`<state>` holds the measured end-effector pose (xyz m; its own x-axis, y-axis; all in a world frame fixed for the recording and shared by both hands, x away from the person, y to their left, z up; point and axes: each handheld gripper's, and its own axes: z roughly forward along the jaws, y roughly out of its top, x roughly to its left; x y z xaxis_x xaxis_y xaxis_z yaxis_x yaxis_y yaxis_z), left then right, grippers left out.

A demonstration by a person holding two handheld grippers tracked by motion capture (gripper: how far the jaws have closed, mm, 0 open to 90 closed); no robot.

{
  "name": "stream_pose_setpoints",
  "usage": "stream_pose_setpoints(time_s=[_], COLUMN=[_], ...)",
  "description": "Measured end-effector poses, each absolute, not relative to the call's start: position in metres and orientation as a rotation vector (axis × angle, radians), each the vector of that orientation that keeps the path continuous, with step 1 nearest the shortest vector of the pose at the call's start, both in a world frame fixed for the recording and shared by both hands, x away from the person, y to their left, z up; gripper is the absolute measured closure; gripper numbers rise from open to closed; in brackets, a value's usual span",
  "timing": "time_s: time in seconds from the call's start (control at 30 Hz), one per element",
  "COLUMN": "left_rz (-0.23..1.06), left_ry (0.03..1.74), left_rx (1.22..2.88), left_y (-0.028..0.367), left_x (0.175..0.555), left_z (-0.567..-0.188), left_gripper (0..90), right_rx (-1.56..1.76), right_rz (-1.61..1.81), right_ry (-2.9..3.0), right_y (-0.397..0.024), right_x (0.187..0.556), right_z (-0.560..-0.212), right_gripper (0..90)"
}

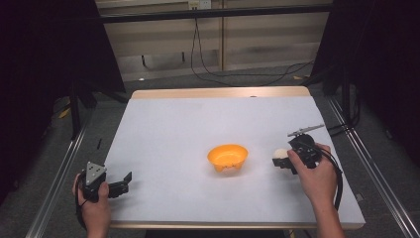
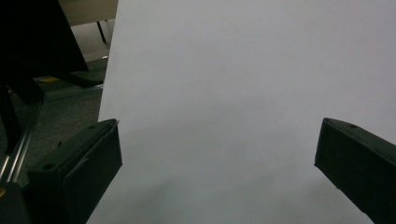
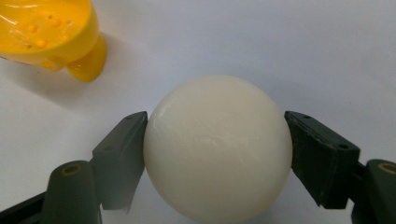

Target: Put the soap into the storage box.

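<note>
A white ball [image 3: 217, 149] sits between the two jaws of my right gripper [image 3: 217, 154], which press on both of its sides. In the high view the ball [image 1: 280, 154] is right of the orange bowl [image 1: 227, 157], just in front of the right gripper [image 1: 285, 161]. The bowl [image 3: 51, 35] lies up and to the left in the right gripper view. My left gripper [image 1: 125, 182] rests at the table's front left corner, jaws wide apart. Between its fingers [image 2: 74, 172] there is only bare white table.
The white table top [image 1: 198, 124] has a wooden far edge. Metal rails run along both sides of the table, and black stands and cables lie on the floor behind it.
</note>
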<state>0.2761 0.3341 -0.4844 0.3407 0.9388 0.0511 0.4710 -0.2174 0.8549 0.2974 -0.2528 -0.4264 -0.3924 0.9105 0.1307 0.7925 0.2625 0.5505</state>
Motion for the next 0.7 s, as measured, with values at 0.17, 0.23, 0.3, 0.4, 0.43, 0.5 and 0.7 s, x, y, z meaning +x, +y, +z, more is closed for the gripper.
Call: stream_pose_setpoints(time_s=[0.17,0.23,0.3,0.4,0.43,0.5,0.7], left_rz=[0.763,0.762,0.763,0.762,0.761,0.76,0.761], left_ry=[1.243,1.243,1.244,1.244,1.243,1.245,1.244], left_rx=[1.835,1.835,1.835,1.834,1.834,1.827,1.825], left_y=[0.334,0.334,0.334,0.334,0.334,0.334,0.334], left_x=[0.276,0.276,0.276,0.276,0.276,0.276,0.276], left_z=[-0.484,-0.484,-0.484,-0.484,-0.484,-0.484,-0.485], left_gripper=[0.4,0.4,0.4,0.4,0.4,0.4,0.4], right_rx=[1.56,1.553,1.542,1.527,1.521,1.515,1.498], right_rz=[0.819,0.815,0.825,0.829,0.836,0.844,0.859], right_ry=[2.33,2.332,2.336,2.341,2.342,2.347,2.355], right_y=[-0.247,-0.244,-0.24,-0.235,-0.234,-0.231,-0.222], right_x=[0.3,0.301,0.302,0.303,0.304,0.305,0.308], right_z=[-0.422,-0.421,-0.42,-0.418,-0.417,-0.416,-0.413], right_gripper=[24.6,24.6,24.6,24.6,24.7,24.6,24.7])
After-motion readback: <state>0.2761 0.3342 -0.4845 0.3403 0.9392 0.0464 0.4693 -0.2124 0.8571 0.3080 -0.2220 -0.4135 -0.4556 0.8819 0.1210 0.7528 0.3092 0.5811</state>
